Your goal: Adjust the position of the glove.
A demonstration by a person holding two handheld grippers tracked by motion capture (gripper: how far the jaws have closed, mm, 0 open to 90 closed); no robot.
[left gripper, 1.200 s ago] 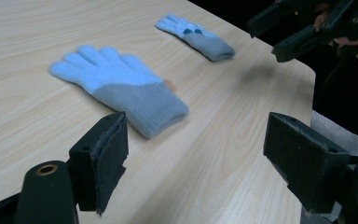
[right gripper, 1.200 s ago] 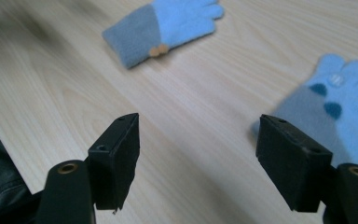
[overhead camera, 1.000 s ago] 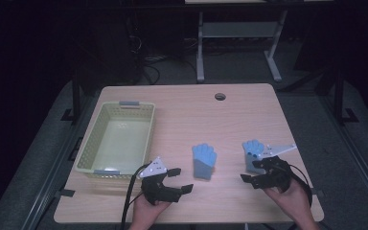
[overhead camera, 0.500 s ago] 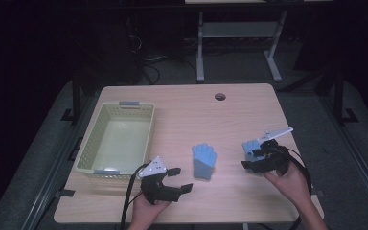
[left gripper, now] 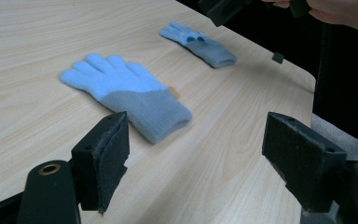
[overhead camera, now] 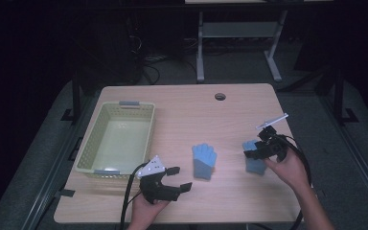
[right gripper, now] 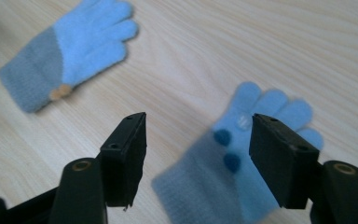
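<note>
The right-hand glove (right gripper: 242, 154) lay flat on the table (overhead camera: 182, 103), fingers spread and cuff toward the person — well apart from the basket (overhead camera: 117, 139) at the far left side, with its twin, the other glove (overhead camera: 204, 160), lying between it and that basket. The right gripper (overhead camera: 258, 149) hung just over it, its jaws having just been closing yet spread to either side of the dotted palm, pads pressing on nothing; judged from that, a pickup was being lined up. The left gripper (overhead camera: 176, 178) waited nearer the basket, jaws wide apart and empty, aimed at the other glove — probably ready for its turn.
</note>
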